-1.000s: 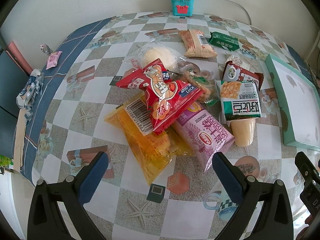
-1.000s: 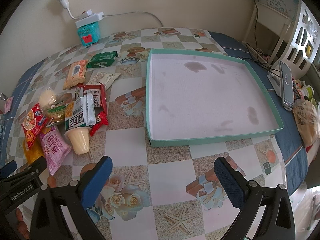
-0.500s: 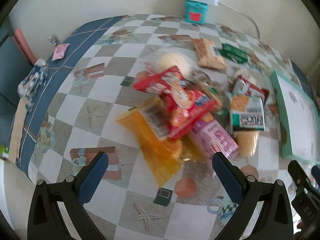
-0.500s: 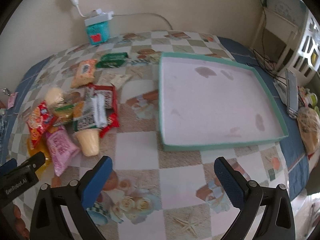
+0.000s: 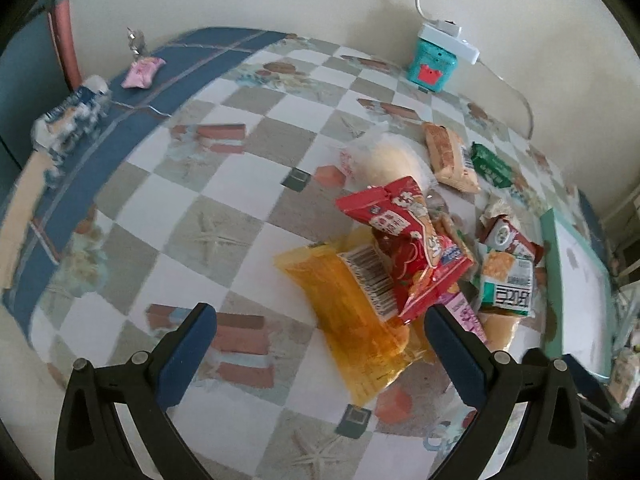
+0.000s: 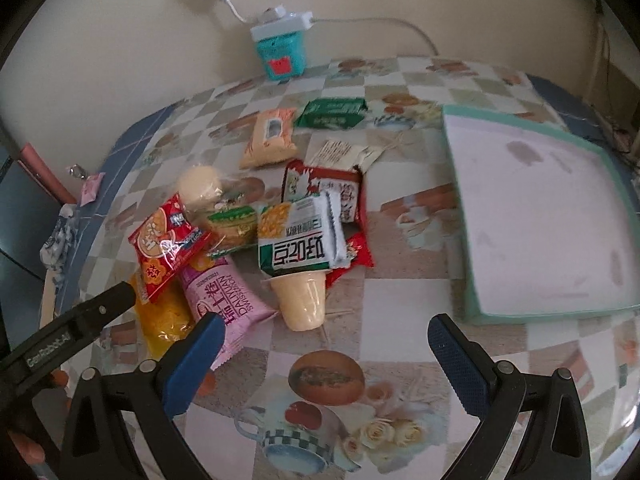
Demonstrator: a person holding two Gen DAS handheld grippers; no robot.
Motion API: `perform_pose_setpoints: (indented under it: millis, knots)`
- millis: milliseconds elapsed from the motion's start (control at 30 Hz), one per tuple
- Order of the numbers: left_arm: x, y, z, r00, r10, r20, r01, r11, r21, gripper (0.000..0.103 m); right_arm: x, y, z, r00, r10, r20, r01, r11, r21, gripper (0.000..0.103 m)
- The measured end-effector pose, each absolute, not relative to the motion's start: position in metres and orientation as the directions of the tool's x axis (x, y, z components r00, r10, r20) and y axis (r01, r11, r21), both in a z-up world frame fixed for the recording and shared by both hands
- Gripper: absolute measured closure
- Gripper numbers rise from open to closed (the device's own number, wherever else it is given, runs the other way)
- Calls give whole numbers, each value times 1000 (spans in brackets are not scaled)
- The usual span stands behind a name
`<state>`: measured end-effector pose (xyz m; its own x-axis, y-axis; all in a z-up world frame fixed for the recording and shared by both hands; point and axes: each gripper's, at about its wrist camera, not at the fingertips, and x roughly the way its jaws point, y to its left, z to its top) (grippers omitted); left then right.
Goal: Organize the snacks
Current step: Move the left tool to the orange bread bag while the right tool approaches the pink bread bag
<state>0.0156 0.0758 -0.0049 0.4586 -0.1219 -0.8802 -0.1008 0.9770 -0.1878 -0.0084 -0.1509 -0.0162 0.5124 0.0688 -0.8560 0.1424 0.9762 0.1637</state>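
Observation:
A pile of snacks lies on the checkered table. A red snack bag rests on a yellow packet, with a pink packet, a green-white packet and a pudding cup beside them. My left gripper is open and empty, just in front of the yellow packet. My right gripper is open and empty, in front of the pudding cup. A shallow teal tray with nothing in it lies to the right of the pile.
A teal box with a power strip stands at the wall. An orange biscuit pack and a green pack lie behind the pile. A pink sweet and crumpled wrapper lie at the table's left edge.
Both grippers have swung left and closer to the pile. The snacks now sit right of centre in the left view and left of centre in the right view. No snack has moved.

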Motion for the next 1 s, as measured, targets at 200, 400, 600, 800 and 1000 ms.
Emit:
perform_pose_setpoints:
  millis: [200,400,600,800,1000]
  knots:
    - [24,70,-24,409,-167,-897,-88,972,-220,0,-5,-138,-24,487,60,-871,89,989,118,0]
    - [30,65,-33,392,-113,-913,-75,985,-154,0,1,-134,-32,455,53,-889,75,992,97,0]
    - [29,85,-31,390,-80,-917,-117,984,-136,0,1,-132,-29,470,58,-881,62,993,98,0]
    - [30,108,-31,399,-65,-915,-163,977,-141,0,5,-110,-22,511,103,-853,-37,994,98,1]
    - [35,109,-34,391,-118,-913,-153,970,-190,8,6,-84,-24,522,140,-842,-145,987,74,17]
